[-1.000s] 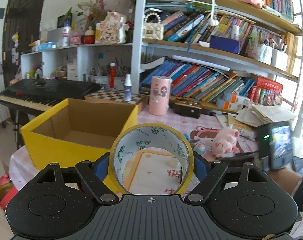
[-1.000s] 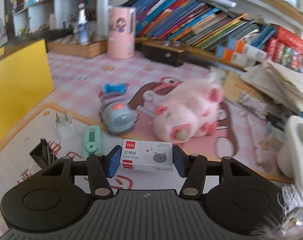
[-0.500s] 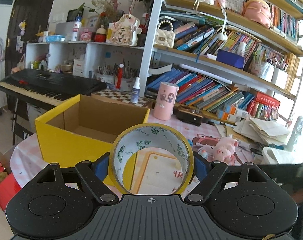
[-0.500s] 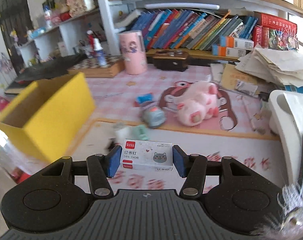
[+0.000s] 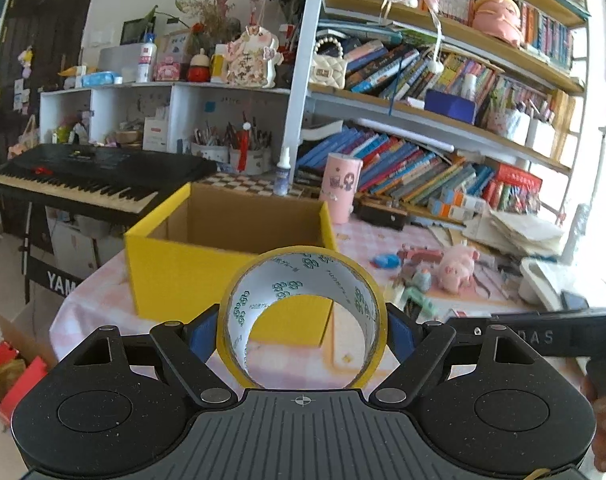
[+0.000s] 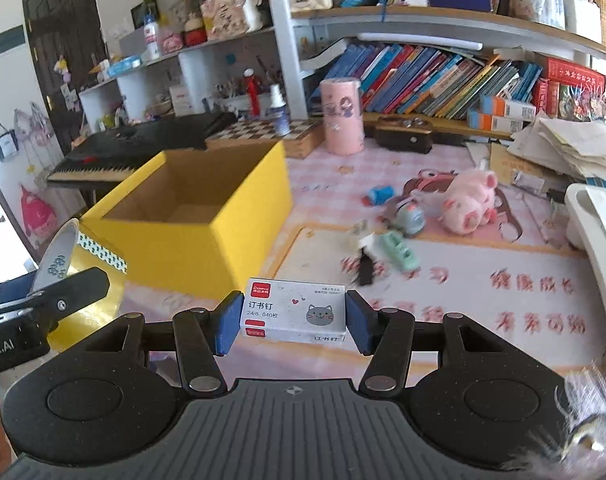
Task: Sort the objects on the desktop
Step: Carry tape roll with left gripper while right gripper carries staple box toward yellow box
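Note:
My left gripper [image 5: 301,330] is shut on a yellow roll of tape [image 5: 343,276], held in the air in front of the open yellow cardboard box [image 5: 175,276]. My right gripper [image 6: 293,320] is shut on a small white staple box [image 6: 295,314], held above the mat, right of the yellow box [image 6: 239,216]. The left gripper and its tape [image 6: 83,256] show at the left edge of the right wrist view. The right gripper's body [image 5: 543,334] shows at the right of the left wrist view.
On the table lie a pink plush pig [image 6: 469,200], a grey-blue toy [image 6: 409,212], a green stapler [image 6: 397,250], a blue item [image 6: 379,194] and a black clip [image 6: 365,268]. A pink cylinder [image 6: 341,116] and bookshelves stand behind. A keyboard [image 5: 79,184] stands left.
Both grippers have risen and pulled back from the table with their loads. The yellow box now lies ahead of both, and the toys look smaller and farther off.

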Motion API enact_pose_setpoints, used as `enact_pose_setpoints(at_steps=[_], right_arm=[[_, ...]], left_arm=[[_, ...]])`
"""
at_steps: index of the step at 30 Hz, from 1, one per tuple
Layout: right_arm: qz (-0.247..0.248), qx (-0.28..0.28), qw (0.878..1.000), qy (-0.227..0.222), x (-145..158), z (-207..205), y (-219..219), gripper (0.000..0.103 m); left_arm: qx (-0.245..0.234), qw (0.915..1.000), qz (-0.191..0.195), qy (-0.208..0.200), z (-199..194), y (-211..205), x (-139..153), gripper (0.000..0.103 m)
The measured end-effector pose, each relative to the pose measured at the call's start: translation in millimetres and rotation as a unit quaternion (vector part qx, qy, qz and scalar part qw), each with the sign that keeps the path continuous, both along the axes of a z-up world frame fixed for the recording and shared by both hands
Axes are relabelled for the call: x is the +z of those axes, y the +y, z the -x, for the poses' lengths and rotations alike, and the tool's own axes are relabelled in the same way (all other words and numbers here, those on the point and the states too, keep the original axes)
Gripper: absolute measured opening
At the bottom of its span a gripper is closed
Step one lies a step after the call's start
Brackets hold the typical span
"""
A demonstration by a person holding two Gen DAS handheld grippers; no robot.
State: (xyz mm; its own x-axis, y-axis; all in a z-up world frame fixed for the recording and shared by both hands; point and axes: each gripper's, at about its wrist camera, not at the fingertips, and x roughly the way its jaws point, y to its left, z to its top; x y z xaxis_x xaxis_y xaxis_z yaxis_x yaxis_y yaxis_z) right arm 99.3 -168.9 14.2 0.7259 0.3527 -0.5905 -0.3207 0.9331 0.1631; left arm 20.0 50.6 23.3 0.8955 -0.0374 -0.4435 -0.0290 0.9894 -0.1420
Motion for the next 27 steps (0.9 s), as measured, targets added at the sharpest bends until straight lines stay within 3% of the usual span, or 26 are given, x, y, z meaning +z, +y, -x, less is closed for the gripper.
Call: enact_pose_setpoints(at_steps=[13, 27], right_arm=[[0.003, -0.013, 0.999, 0.043, -28, 89, 77, 0.052], [0.010, 0.026, 0.998, 0.053, -26, 108, 117, 0.052]], left_arm=[[-0.056, 0.9972, -0.019, 0.045, 56, 52, -12, 0.083], [-0.037, 0.9987, -0.015, 0.032, 75, 79, -10, 0.083]])
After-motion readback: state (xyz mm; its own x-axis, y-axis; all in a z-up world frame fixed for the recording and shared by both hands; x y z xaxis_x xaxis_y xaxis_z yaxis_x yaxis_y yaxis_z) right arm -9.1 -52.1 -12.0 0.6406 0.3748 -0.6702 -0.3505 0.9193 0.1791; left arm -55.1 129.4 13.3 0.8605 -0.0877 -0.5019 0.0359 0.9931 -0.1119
